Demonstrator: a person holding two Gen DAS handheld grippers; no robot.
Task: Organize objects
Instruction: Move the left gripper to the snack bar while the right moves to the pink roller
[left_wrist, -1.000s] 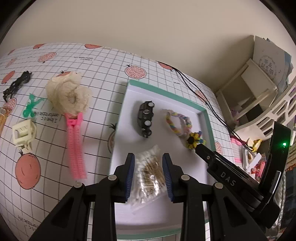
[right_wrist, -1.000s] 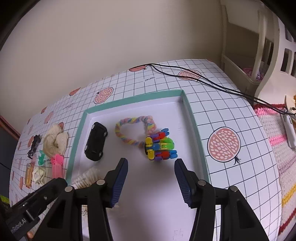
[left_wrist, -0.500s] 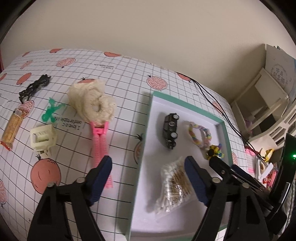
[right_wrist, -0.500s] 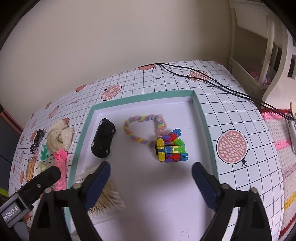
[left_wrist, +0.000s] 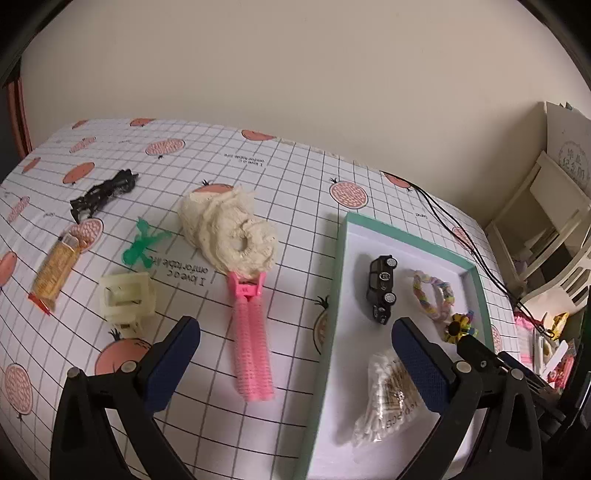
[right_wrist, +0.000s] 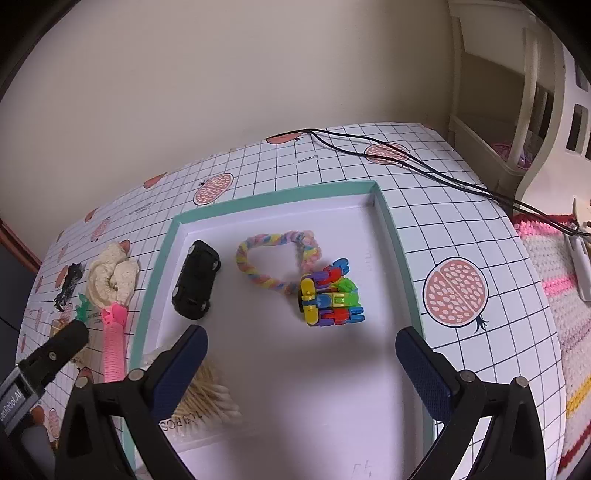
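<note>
- The tray (right_wrist: 400, 258), white inside with a green rim, lies on the table (left_wrist: 295, 192) and holds a bag of cotton swabs (left_wrist: 384, 398) at its near left corner, a black toy car (right_wrist: 196, 280), a braided pastel ring (right_wrist: 275, 258) and a bright block toy (right_wrist: 330, 295) touching that ring.
- My left fingers (left_wrist: 295, 365) are spread wide with nothing between them; one pad hangs over the table, the other over the tray just beside the swabs.
- My right fingers (right_wrist: 303, 369) are likewise wide apart and empty, above the bare near part of the tray.
- Left of the tray, on the checked cloth, lie a pink hair roller (left_wrist: 251, 343) touching a cream scrunchie (left_wrist: 232, 232), a cream hair claw (left_wrist: 127, 295), a green clip (left_wrist: 142, 245), a black clip (left_wrist: 103, 195) and an orange lighter (left_wrist: 55, 273).
- Two black cables (right_wrist: 406, 162) run across the far right of the table.
</note>
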